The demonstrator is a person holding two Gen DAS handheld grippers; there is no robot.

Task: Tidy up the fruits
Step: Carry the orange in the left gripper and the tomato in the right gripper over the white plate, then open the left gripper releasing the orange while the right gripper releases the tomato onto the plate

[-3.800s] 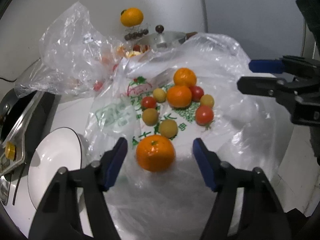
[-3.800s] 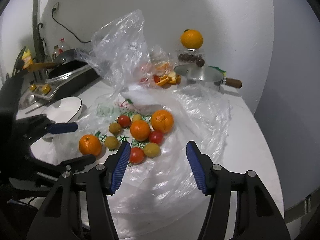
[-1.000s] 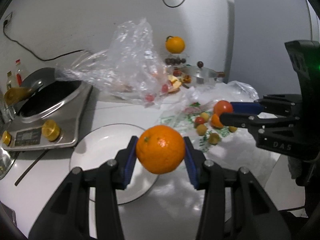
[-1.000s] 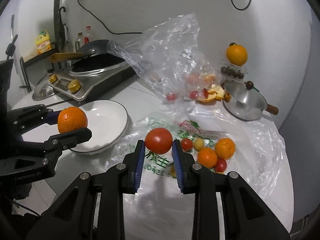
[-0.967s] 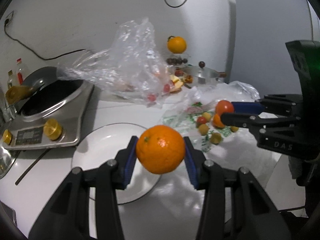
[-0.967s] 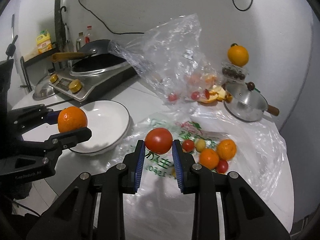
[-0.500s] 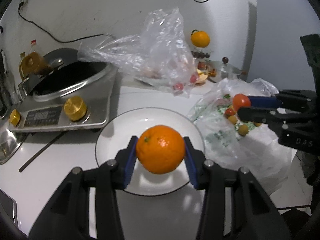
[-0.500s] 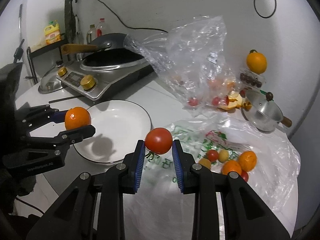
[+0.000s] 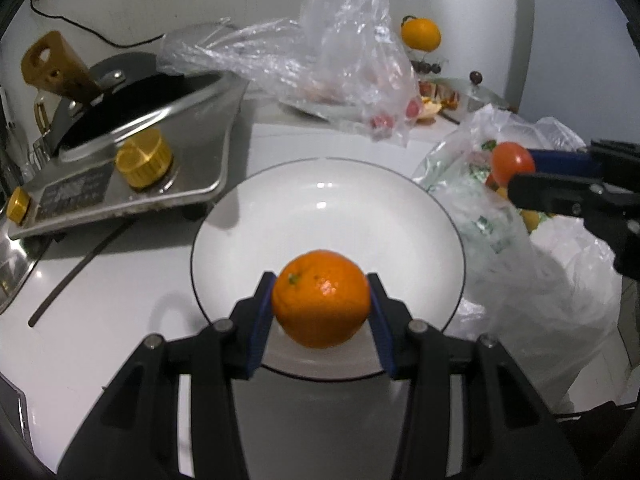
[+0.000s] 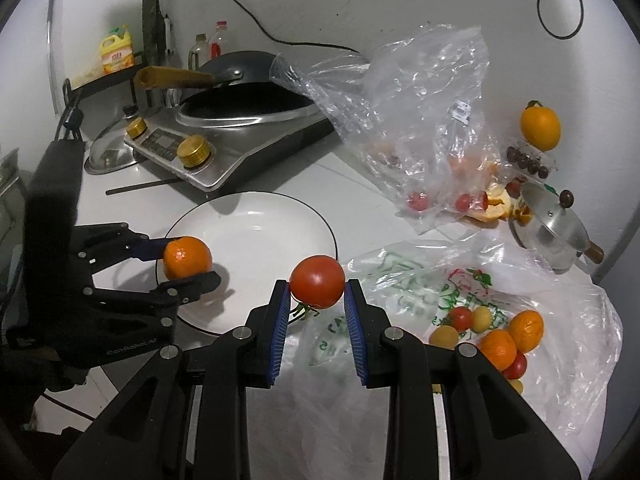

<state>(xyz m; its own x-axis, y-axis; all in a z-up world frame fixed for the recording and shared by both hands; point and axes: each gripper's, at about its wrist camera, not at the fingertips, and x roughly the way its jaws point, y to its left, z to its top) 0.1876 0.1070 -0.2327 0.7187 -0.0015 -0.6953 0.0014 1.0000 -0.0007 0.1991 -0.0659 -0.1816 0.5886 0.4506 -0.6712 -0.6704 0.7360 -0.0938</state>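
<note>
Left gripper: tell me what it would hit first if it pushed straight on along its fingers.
Most likely the white plate. The left gripper, shut on the orange, points down over the plate's near part; how high it hangs is unclear.

Right claw (image 10: 316, 304) clamps a red tomato (image 10: 317, 281) just beside the white plate's (image 10: 280, 216) rim, left claw (image 10: 190, 262) grips an orange (image 10: 187, 257) over the plate, loose fruit (image 10: 496, 340) on plastic bag (image 10: 560, 308) at right.

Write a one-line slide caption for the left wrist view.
Left hand-held gripper holds an orange over the white plate while the right hand-held gripper carries a tomato alongside.
</note>
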